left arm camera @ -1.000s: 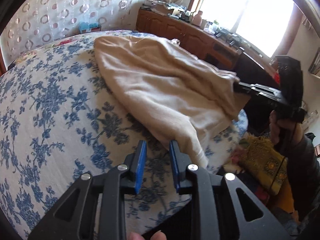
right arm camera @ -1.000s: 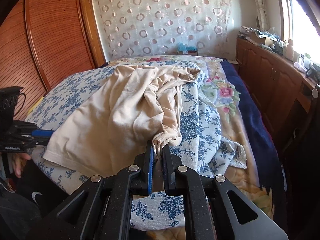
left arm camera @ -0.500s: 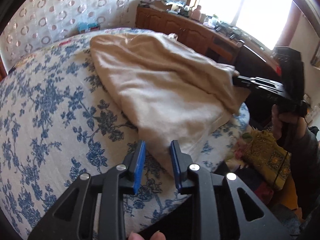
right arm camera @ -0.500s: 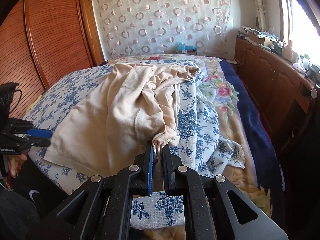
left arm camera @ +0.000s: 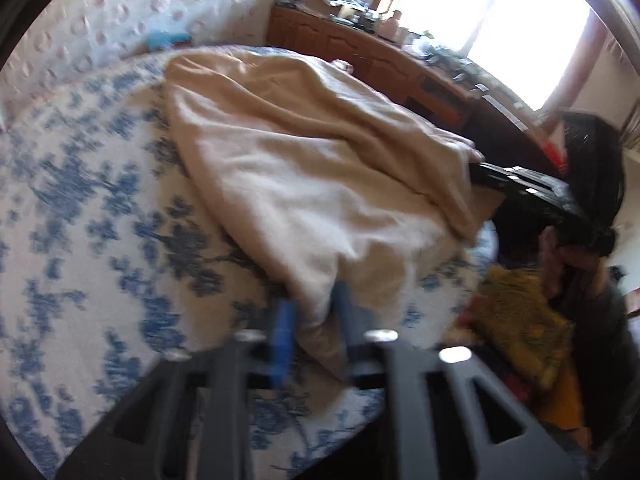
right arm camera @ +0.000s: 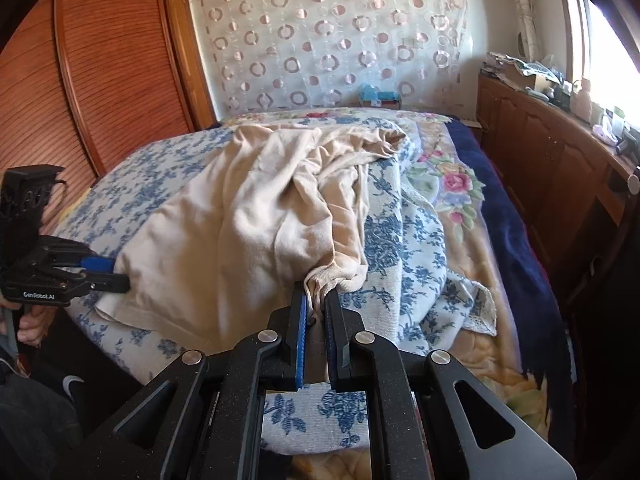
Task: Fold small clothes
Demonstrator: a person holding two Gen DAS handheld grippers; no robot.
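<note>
The left wrist view is smeared with motion blur, so fine detail is lost. At its bottom centre the left gripper (left arm camera: 314, 320) stands with its jaws apart on either side of a corner of the beige garment (left arm camera: 304, 184); whether the pads touch the cloth cannot be made out through the blur. In the right wrist view the same gripper (right arm camera: 106, 270) shows at the left edge, its blue pad at the garment's (right arm camera: 240, 232) near-left corner, with part of the tool cut off by the frame.

The right gripper (right arm camera: 316, 304), at the bottom centre of its own view, is clamped on a ribbed cuff or hem, the fabric pinched between the blue pads. In the left wrist view it (left arm camera: 476, 168) sits at the right, its tips hidden under a fold of cloth.

The garment lies crumpled across the blue floral bedspread (right arm camera: 404, 240), filling the centre of both views. A wooden cabinet (right arm camera: 540, 152) runs along the right; the items on top are too small to identify.
</note>
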